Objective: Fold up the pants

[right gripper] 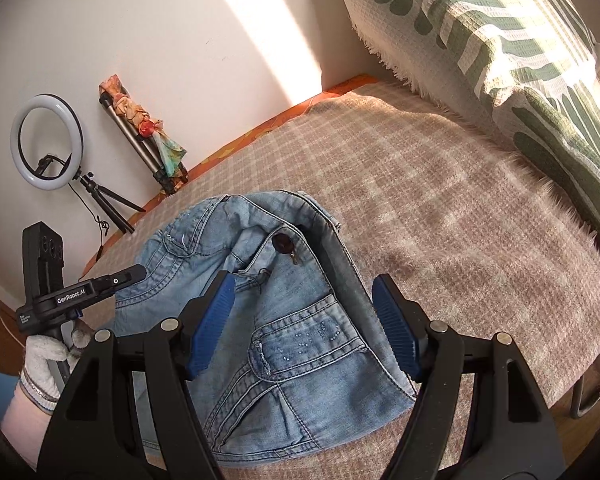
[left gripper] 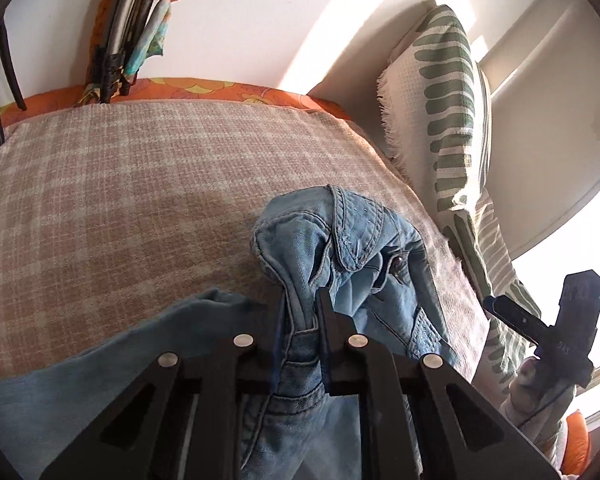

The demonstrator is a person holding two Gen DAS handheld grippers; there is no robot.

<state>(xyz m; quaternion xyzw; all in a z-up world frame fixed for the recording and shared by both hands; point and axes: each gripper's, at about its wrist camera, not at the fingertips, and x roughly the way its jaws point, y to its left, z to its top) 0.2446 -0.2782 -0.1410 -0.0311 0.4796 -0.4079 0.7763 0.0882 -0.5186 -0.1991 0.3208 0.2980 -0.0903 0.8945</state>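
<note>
In the left wrist view, the left gripper (left gripper: 300,312) is pinching a bunched ridge of the jeans (left gripper: 352,256), its fingers (left gripper: 325,312) pressing together on a seam near the waistband. The denim is rising in a crumpled hump just beyond the fingers, with the belt loops and the button showing on the right side of the hump. A flatter stretch of the same denim is trailing off to the near left across the checked blanket (left gripper: 120,184) covering the bed. Far off, an orange sheet (left gripper: 228,90) is peeking out along the bed's far edge, and a green-striped pillow (left gripper: 448,92) is leaning at the right. The right gripper is showing at the right edge, held in a gloved hand (left gripper: 540,396).

In the right wrist view, the right gripper (right gripper: 304,320) is hovering over the jeans (right gripper: 300,344) with its blue-padded fingers (right gripper: 212,320) spread wide on either side of the front pocket, not visibly pressing on the cloth. The waistband is lying at the far end with the button open to view, and the cloth is sitting in a rumpled heap rather than a flat layer. At the left, the left gripper (right gripper: 132,272) is reaching into the denim's left edge, held by a gloved hand (right gripper: 44,364). A ring light (right gripper: 46,142) and a tripod (right gripper: 140,140) are standing by the far wall.

Judging from both views, the folding is looking early: the jeans are still wrinkled and no neat crease is showing. Spreading, smoothing and the folds themselves appear to remain.
</note>
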